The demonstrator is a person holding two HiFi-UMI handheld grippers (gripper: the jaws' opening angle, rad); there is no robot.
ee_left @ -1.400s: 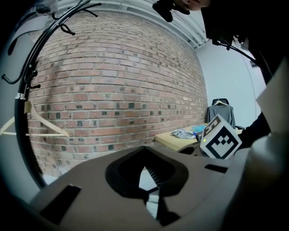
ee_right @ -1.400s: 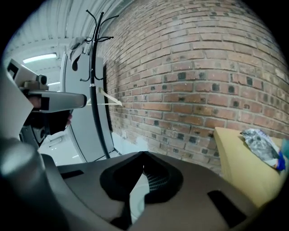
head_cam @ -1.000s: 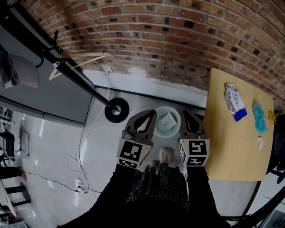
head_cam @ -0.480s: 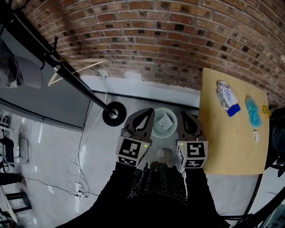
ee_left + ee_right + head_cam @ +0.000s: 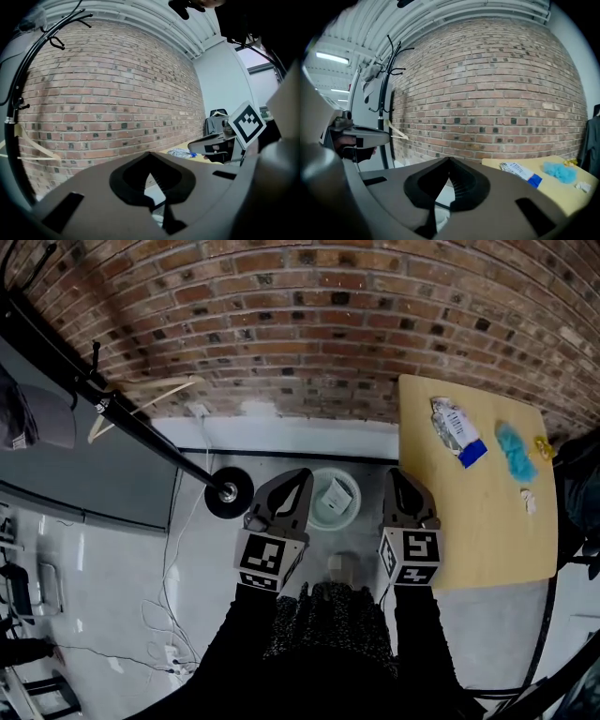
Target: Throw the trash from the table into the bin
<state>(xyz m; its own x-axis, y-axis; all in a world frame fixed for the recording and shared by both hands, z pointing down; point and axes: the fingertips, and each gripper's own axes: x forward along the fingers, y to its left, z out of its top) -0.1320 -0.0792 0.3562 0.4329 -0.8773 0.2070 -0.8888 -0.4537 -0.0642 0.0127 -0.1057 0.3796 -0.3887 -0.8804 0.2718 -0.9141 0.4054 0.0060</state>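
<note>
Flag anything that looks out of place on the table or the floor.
Litter lies scattered at the far end of the table: a silver-and-blue wrapper, a blue fluffy clump, a small yellow piece and a white scrap. Nothing looks spilled or broken.

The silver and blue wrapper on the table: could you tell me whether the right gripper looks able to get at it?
Probably yes: the wrapper lies uncovered on the table, nothing stands between it and the right gripper, but its empty jaws are shut and must open first.
</note>
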